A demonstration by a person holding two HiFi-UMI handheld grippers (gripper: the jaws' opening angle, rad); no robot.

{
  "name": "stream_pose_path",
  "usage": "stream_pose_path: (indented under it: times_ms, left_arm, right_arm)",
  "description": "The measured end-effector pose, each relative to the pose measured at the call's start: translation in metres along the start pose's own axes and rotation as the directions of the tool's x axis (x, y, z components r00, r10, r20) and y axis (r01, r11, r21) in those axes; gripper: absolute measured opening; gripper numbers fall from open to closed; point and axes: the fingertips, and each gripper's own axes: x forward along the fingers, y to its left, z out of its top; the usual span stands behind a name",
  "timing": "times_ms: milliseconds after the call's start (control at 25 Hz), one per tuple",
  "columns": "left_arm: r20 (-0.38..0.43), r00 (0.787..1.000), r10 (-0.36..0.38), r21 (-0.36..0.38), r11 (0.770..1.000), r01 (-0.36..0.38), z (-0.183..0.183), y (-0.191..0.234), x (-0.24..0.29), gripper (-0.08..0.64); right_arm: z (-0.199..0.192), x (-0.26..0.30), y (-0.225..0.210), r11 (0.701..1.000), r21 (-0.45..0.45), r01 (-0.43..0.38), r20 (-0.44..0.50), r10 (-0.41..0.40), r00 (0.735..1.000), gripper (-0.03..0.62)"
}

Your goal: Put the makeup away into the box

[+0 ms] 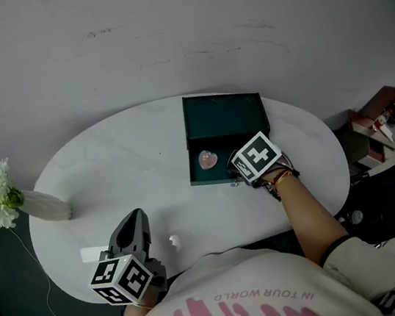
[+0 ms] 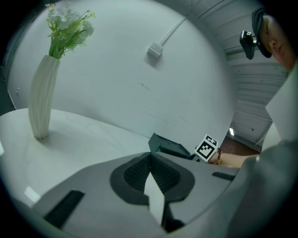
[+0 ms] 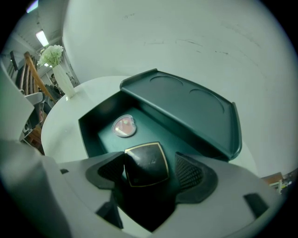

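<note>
The dark green box (image 1: 221, 97) stands open on the white oval table (image 1: 124, 165), its lid (image 3: 195, 111) tipped back. Inside lies a pink heart-shaped compact (image 1: 208, 160) (image 3: 124, 126). My right gripper (image 1: 236, 173) (image 3: 150, 171) points steeply down into the box's front right corner. A black square compact with gold trim (image 3: 146, 162) rests between its jaws; it sits against the left pad, with a gap to the right pad (image 3: 188, 173), so the gripper is open. My left gripper (image 1: 134, 219) (image 2: 150, 158) hovers near the table's front edge, shut at the tips.
A ribbed white vase with white flowers (image 1: 41, 204) (image 2: 42, 102) stands at the table's left end. A small white object (image 1: 173, 240) and a flat white piece (image 1: 94, 253) lie near the front edge by the left gripper. Clutter (image 1: 378, 125) sits on the floor at right.
</note>
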Motion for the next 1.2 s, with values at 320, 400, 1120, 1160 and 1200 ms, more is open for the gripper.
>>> stream_pose_path:
  times_ms: [320,400,1120,1160,1200]
  left_arm:
    - [0.012,1.000,0.008,-0.010,1.000,-0.008,0.017,0.019,-0.027,0.002]
    - [0.007,1.000,0.003,-0.006,1.000,-0.003,0.021,0.023,-0.036,0.002]
    - [-0.086,0.991,-0.106,-0.001,0.994,0.107,0.014,0.044,-0.077,0.002]
    - [-0.090,0.990,-0.112,0.001,0.994,0.113,0.012,0.042,-0.080,0.002]
    - [-0.092,0.989,-0.117,0.003,0.993,0.118,0.010,0.041,-0.082,0.002]
  right_arm:
    - [0.001,-0.004,-0.002,0.995,0.025,0.096,-0.009,-0.096,0.995,0.343]
    - [0.004,-0.008,-0.004,0.990,0.032,0.139,0.007,-0.139,0.990,0.304]
    - [0.025,-0.047,0.159,0.865,0.449,-0.223,0.354,0.057,0.934,0.199]
    - [0.026,-0.049,0.167,0.863,0.453,-0.225,0.369,0.048,0.928,0.179]
    - [0.027,-0.050,0.175,0.858,0.458,-0.233,0.387,0.043,0.921,0.168]
